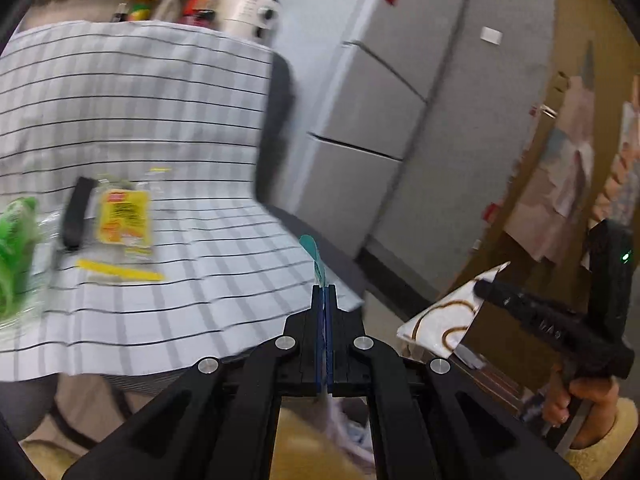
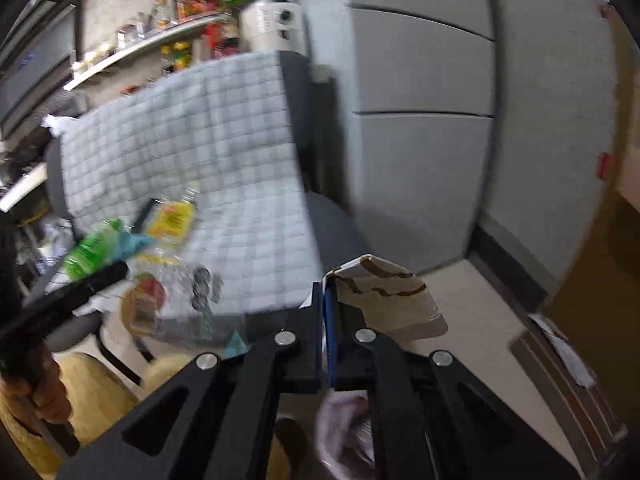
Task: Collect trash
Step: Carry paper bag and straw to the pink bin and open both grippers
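Note:
My left gripper [image 1: 324,292] is shut on a thin teal scrap [image 1: 314,256] that sticks up from its tips, held over the near edge of the checked cloth [image 1: 160,120]. My right gripper [image 2: 328,292] is shut on a flattened white paper cup with brown swirls [image 2: 384,300], which also shows in the left wrist view [image 1: 444,320]. On the cloth lie a yellow wrapper [image 1: 124,220], a yellow strip [image 1: 120,271], a black bar [image 1: 76,214] and a green wrapper [image 1: 16,256]. More wrappers [image 2: 148,300] lie near the cloth's edge in the right wrist view.
A grey fridge [image 1: 380,112] stands behind the cloth-covered seat. A shelf with bottles [image 2: 152,40] and a white appliance [image 2: 272,24] are at the back. A pale bag [image 2: 344,420] lies below the right gripper. Brown boards [image 2: 568,376] lie on the floor at right.

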